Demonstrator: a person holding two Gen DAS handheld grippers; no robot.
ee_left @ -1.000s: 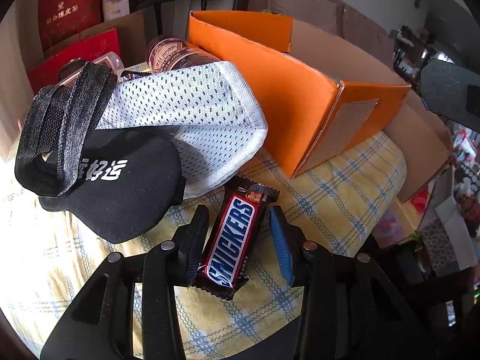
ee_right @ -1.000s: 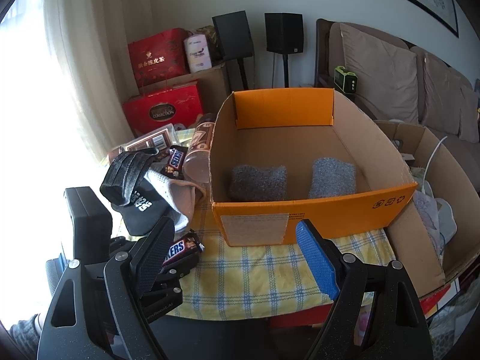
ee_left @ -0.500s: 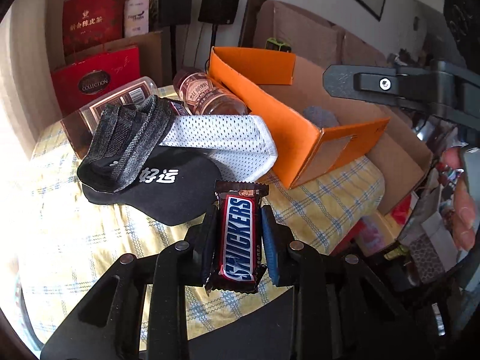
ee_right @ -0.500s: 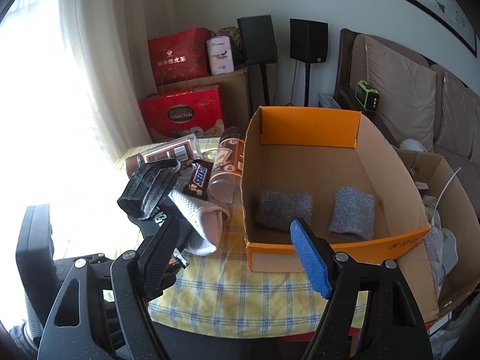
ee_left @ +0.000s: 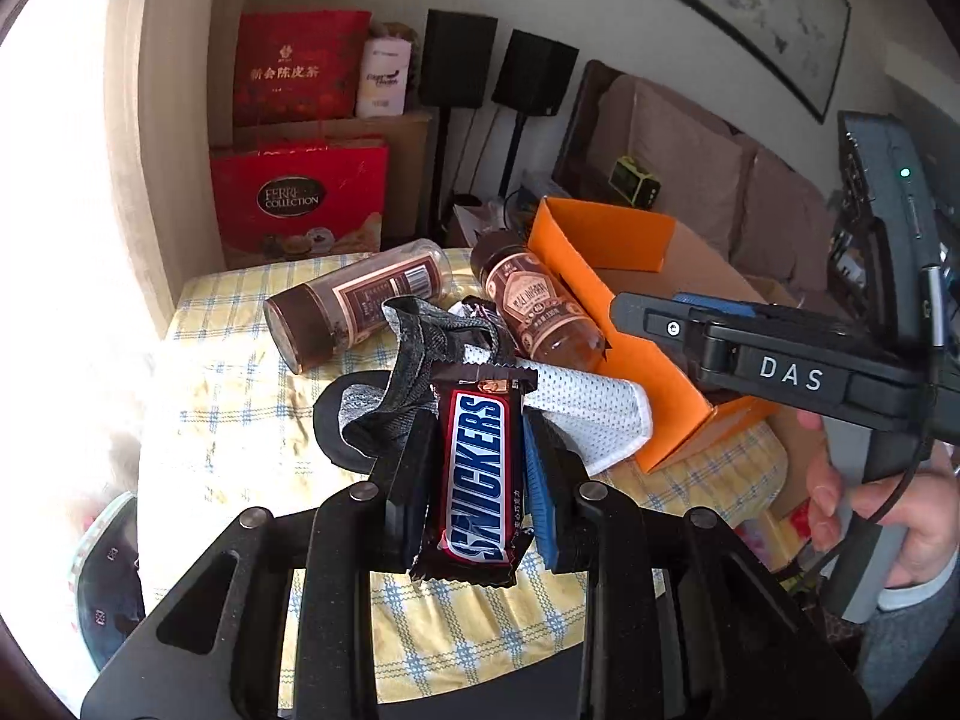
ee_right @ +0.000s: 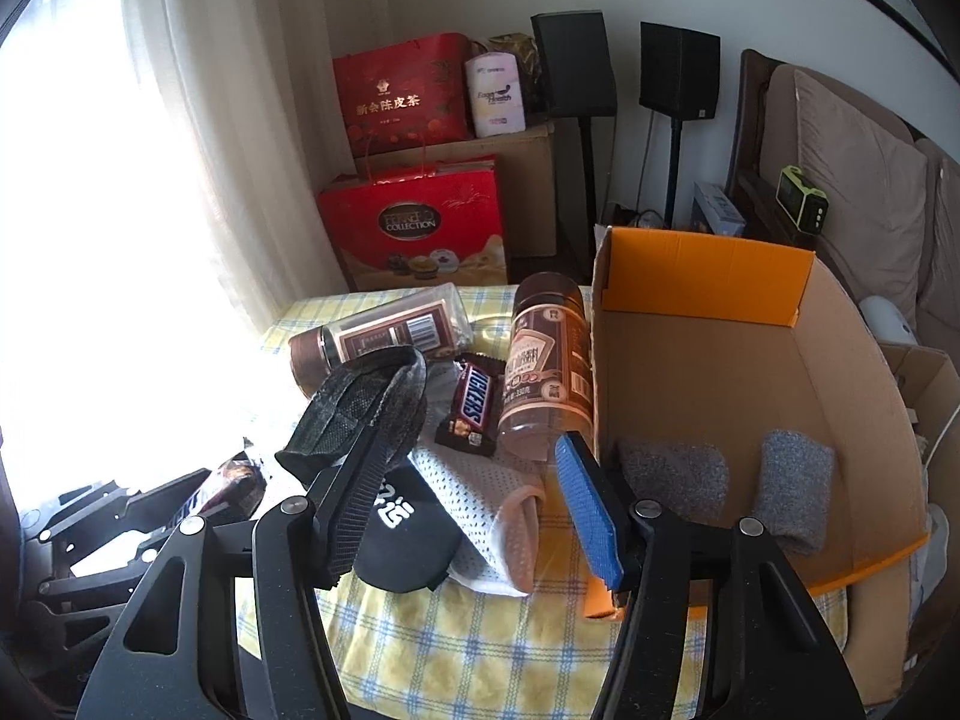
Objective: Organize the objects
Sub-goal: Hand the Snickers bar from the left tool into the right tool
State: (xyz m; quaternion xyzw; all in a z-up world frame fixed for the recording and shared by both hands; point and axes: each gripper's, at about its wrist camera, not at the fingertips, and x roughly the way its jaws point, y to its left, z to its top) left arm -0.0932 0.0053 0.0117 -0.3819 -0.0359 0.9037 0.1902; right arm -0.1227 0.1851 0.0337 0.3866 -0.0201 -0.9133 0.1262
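My left gripper (ee_left: 477, 468) is shut on a Snickers bar (ee_left: 477, 474) and holds it up above the checked tablecloth. In the right wrist view that bar (ee_right: 231, 483) shows at the far left. My right gripper (ee_right: 474, 510) is open and empty, over the black cap (ee_right: 408, 534) and white mesh fabric (ee_right: 480, 498). A second Snickers bar (ee_right: 474, 405) lies between the cap strap and a brown bottle (ee_right: 543, 360). The orange cardboard box (ee_right: 708, 276) stands to the right and holds two grey sponges (ee_right: 672, 474).
A second brown jar (ee_right: 384, 330) lies on its side at the table's back. Red gift boxes (ee_right: 414, 228), speakers (ee_right: 573, 66) and a sofa (ee_right: 852, 168) stand behind. The right gripper's body (ee_left: 780, 366) crosses the left wrist view above the box (ee_left: 606, 234).
My left gripper closed on the Snickers bar and lifted it up off the table. My right gripper moved left and forward, over the cap and fabric.
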